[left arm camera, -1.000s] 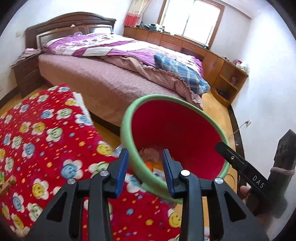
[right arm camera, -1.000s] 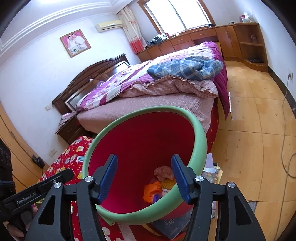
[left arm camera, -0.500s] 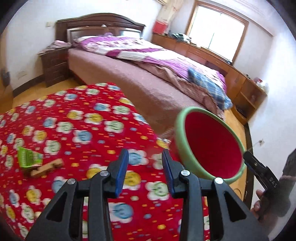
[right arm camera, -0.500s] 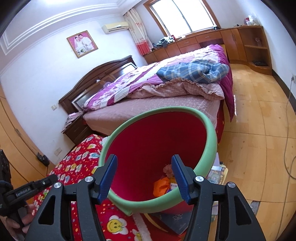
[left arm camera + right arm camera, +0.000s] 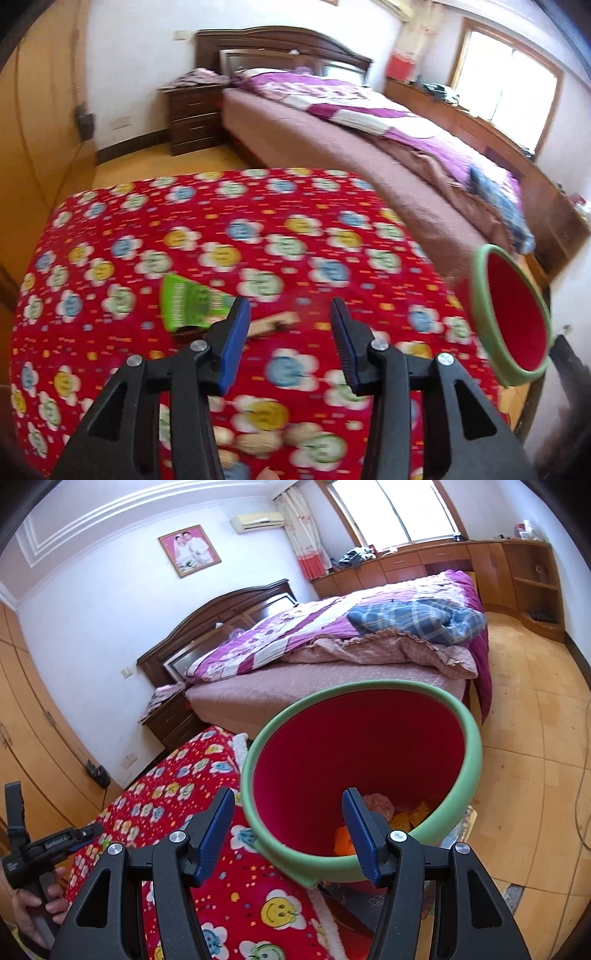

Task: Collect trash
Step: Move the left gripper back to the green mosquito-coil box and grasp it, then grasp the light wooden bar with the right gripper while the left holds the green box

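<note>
A red bin with a green rim (image 5: pixel 369 782) stands beside the red flowered blanket (image 5: pixel 258 236); it also shows at the right edge of the left wrist view (image 5: pixel 513 314). Orange and pink trash (image 5: pixel 402 814) lies in its bottom. A green wrapper (image 5: pixel 188 302) and a tan stick-like piece (image 5: pixel 275 322) lie on the blanket just beyond my left gripper (image 5: pixel 284 338), which is open and empty above the blanket. My right gripper (image 5: pixel 288 830) is open and empty, with the near rim of the bin between its fingers. The left gripper also shows in the right wrist view (image 5: pixel 55 843).
A large bed (image 5: pixel 332 653) with purple bedding stands behind the bin. A dark nightstand (image 5: pixel 195 118) stands at the head of the bed. Wooden cabinets (image 5: pixel 461 565) run under the window. Papers (image 5: pixel 373 897) lie on the wood floor under the bin.
My left gripper has swung left from over the bin to over the blanket, and the green wrapper and tan piece have come near its fingers. The right gripper has stayed at the bin rim.
</note>
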Motion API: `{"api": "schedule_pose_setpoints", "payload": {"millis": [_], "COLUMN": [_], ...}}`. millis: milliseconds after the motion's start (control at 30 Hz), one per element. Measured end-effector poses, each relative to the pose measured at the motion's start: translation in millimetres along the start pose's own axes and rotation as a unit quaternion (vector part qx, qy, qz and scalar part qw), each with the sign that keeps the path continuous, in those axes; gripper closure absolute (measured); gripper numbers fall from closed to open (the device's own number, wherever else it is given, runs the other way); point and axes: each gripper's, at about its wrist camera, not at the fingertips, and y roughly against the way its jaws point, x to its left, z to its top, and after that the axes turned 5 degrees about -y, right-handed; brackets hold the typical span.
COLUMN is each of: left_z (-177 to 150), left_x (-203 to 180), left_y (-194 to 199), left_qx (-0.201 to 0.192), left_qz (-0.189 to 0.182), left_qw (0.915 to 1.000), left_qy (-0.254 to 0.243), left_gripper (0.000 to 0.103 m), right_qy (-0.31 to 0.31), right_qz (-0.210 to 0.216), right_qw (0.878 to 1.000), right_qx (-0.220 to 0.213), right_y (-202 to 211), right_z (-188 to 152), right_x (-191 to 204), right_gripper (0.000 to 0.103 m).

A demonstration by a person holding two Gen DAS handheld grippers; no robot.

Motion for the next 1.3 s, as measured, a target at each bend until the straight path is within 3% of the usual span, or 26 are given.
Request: {"api": "schedule_pose_setpoints", "payload": {"millis": [100, 233, 667, 800, 1067, 1300], "left_z": [-0.7, -1.9, -3.5, -5.0, -1.8, -7.0], "left_x": [20.5, 41.2, 53.9, 49.2, 50.5, 73.4], "left_y": [-10.7, -25.6, -75.3, -75.3, -77.4, -51.9], "left_qx": [0.019, 0.037, 0.079, 0.069, 0.067, 0.058], "left_qz": [0.022, 0.047, 0.075, 0.084, 0.081, 0.068], "left_qw": [0.9995, 0.9977, 0.9933, 0.9939, 0.9944, 0.9945], "left_qy": [0.013, 0.031, 0.039, 0.016, 0.017, 0.056], "left_gripper": [0.056, 0.038, 0.038, 0.038, 0.038, 0.038], "right_qy": [0.000, 0.000, 0.000, -0.001, 0.004, 0.016], "right_qz": [0.001, 0.002, -0.009, -0.006, -0.001, 0.005], "right_qw": [1.000, 1.000, 1.000, 1.000, 1.000, 0.999], "right_qx": [0.007, 0.013, 0.020, 0.020, 0.026, 0.028], "right_y": [-3.9, -7.6, -13.1, -14.2, -15.4, -12.8], "right_z": [-2.6, -6.3, -5.9, -4.6, -9.1, -12.1], "right_x": [2.7, 5.1, 3.3, 4.5, 10.3, 22.0], "right_gripper": [0.041, 0.041, 0.040, 0.040, 0.040, 0.040]}}
